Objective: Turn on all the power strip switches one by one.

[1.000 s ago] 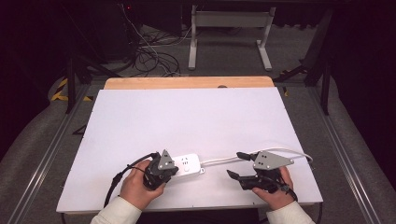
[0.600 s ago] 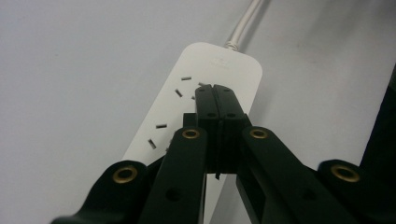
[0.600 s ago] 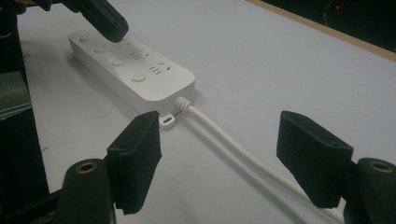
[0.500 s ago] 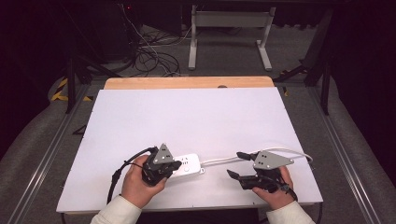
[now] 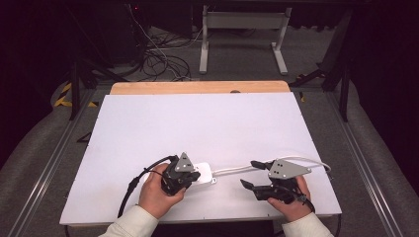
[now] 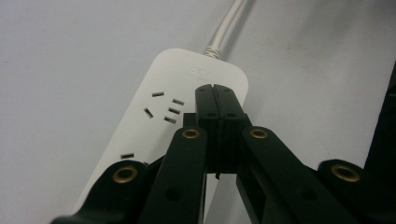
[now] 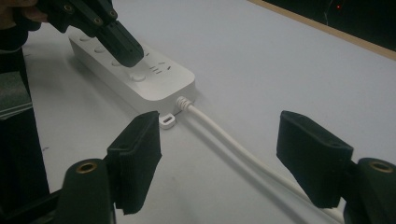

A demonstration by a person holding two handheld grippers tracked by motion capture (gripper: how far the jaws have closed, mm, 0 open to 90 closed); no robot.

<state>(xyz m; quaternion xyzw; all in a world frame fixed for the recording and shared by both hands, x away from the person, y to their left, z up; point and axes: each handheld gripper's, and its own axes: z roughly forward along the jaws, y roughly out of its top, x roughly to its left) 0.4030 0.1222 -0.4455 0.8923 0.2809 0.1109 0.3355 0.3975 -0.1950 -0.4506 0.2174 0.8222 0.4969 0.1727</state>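
A white power strip [image 5: 206, 174] lies flat near the table's front edge, its white cable [image 5: 232, 170] running off to the right. My left gripper [image 5: 195, 176] is shut with nothing between its jaws. Its joined tips [image 6: 215, 89] rest over the strip's top [image 6: 159, 116], beside the socket slots. In the right gripper view those tips [image 7: 130, 53] sit next to a round button on the strip [image 7: 154, 86]. My right gripper [image 5: 247, 173] is open, level with the cable. The cable [image 7: 219, 135] runs between its pads [image 7: 135, 154] without touching them.
The white table sheet [image 5: 197, 123] stretches away behind both grippers, with a wooden edge [image 5: 197, 87] at its far side. A black cable [image 5: 138, 180] loops from the left gripper. Beyond the table are a stand's legs and tangled cables on the floor.
The left gripper has shifted slightly over the power strip. The right gripper has stayed where it was.
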